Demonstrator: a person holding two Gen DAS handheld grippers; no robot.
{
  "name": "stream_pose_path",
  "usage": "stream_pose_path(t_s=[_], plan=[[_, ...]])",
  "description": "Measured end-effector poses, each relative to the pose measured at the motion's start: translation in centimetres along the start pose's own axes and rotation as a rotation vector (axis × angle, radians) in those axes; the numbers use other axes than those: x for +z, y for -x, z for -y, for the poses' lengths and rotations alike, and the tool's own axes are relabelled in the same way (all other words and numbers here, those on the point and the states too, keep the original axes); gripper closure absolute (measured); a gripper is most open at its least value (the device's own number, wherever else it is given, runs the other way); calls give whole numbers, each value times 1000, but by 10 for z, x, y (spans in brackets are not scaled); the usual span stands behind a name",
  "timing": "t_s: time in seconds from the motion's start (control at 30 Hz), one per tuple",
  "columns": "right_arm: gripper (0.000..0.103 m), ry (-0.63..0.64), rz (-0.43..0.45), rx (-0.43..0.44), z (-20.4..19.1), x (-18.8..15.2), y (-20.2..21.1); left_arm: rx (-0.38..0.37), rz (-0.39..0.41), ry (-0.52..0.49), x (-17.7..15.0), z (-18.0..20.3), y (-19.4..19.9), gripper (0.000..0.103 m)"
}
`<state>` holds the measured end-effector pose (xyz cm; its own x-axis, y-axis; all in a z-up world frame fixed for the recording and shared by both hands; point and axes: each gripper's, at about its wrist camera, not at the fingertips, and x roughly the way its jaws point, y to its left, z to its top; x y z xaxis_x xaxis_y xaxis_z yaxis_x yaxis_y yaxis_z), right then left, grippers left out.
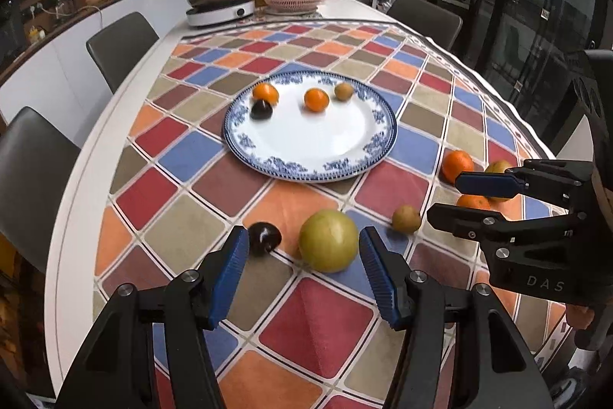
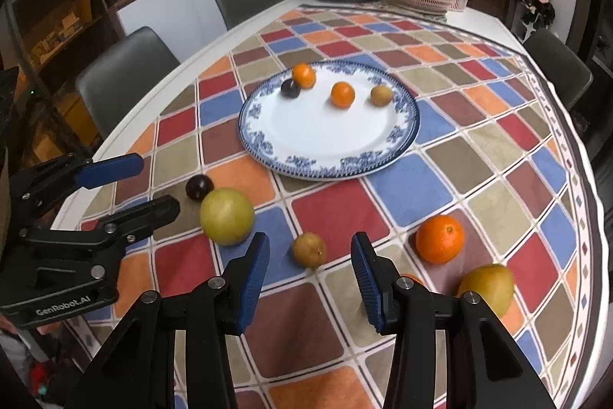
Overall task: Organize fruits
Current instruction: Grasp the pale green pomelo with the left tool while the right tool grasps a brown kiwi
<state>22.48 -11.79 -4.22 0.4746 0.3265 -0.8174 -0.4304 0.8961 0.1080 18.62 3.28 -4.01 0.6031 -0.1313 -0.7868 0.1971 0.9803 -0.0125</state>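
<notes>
Looking along the left gripper (image 1: 302, 278), both blue-padded fingers stand spread with nothing pinched; the large yellow-green fruit (image 1: 328, 241) lies on the checked tablecloth (image 1: 314, 324) just beyond the gap between them, apart from both pads. Taking the blue-and-white plate (image 1: 310, 140) as landmark: this big fruit rests on the near side of the plate, off its rim. A dark plum (image 1: 263, 238) lies just left of the big fruit, also nearer than the plate. A small brownish fruit (image 1: 407, 218) sits on the near right of the plate. Further right of the plate, an orange (image 1: 457, 165) rests on the cloth, partly behind the right gripper (image 1: 446, 196), whose two fingers stand a little apart with nothing between them. On the plate's far part lie two oranges, a dark plum and a small tan fruit.

From the right wrist view, the right gripper (image 2: 311, 278) shows its fingers spread and empty; the small brownish fruit (image 2: 309, 250) lies on the cloth just beyond the gap, touching neither pad. It sits on the near side of the plate (image 2: 329, 140), well off the rim. The large yellow-green fruit (image 2: 227, 216) and the dark plum (image 2: 199, 186) lie near the plate's near-left edge, beside the left gripper (image 2: 161, 184), spread and empty. An orange (image 2: 440, 238) and a yellow pear-like fruit (image 2: 486, 288) lie on the plate's near right.
</notes>
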Motion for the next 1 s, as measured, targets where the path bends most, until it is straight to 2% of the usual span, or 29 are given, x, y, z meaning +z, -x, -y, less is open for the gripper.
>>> stream_pose_path(t_s=[0.6,1.0], plan=[[58,15,-96,20,0,-9,-40,-66,-43,-43,-11,1,-36,44],[61,26,-127,17,1,-9,-58,-89,-87,-53,-9,5,-61,44]])
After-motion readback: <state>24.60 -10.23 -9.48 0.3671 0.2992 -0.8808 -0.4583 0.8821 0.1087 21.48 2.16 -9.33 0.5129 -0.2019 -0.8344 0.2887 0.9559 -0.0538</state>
